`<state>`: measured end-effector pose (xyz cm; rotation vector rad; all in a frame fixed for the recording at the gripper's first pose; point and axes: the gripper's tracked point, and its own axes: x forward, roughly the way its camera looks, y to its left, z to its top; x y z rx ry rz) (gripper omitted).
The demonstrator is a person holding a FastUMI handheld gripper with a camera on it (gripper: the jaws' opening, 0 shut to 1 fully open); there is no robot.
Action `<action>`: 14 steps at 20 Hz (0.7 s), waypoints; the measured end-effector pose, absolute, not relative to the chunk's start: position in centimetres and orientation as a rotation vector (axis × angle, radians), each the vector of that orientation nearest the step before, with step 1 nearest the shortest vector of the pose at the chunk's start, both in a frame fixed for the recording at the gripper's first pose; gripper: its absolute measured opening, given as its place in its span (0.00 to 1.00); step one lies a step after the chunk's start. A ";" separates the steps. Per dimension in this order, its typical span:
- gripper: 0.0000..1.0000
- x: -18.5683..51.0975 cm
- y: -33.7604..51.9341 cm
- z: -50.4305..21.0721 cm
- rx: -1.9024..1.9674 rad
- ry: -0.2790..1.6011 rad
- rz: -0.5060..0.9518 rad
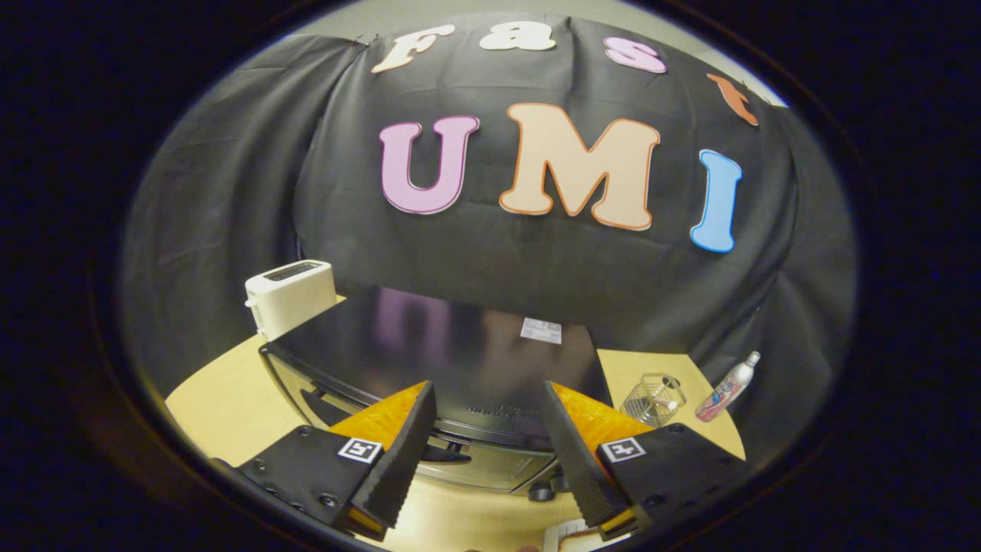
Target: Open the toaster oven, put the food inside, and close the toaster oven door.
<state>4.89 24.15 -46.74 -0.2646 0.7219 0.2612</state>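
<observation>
A: What do you see in front of the gripper (pixel 488 433)?

B: A big black toaster oven (pixel 429 349). It sits on the light wooden tabletop (pixel 222 399). We look down on its flat, shiny top.

A: Are the jaws open or closed?

B: They are wide open. Nothing is between them. They hold nothing at all.

A: Where are they next to the toaster oven?

B: They hang just above its front edge, one finger on each side of the middle. I can see the oven's silver front (pixel 490 464) down between the fingers.

A: Is the door open?

B: I cannot tell. We see the front from above, so it is hard to know.

A: What else is on the tabletop?

B: A white pop-up toaster (pixel 291 295) stands behind the oven's far left corner. On the right side there is a little wire basket (pixel 654 399). Just beside the basket lies a white and pink bottle (pixel 726 389), tipped over at a slant.

A: Is there anything on top of the oven?

B: A small white sticker (pixel 541 330) near the back edge.

A: Where is the food?

B: Something pale (pixel 579 537) peeks out near the right finger, low down. I cannot tell what it is.
</observation>
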 end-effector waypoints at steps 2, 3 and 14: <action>0.88 4.4 24.1 -46.6 -0.249 0.721 0.263; 0.88 3.7 23.9 -47.0 -0.253 0.738 0.267; 0.87 -4.5 22.9 -46.7 -0.174 0.788 0.314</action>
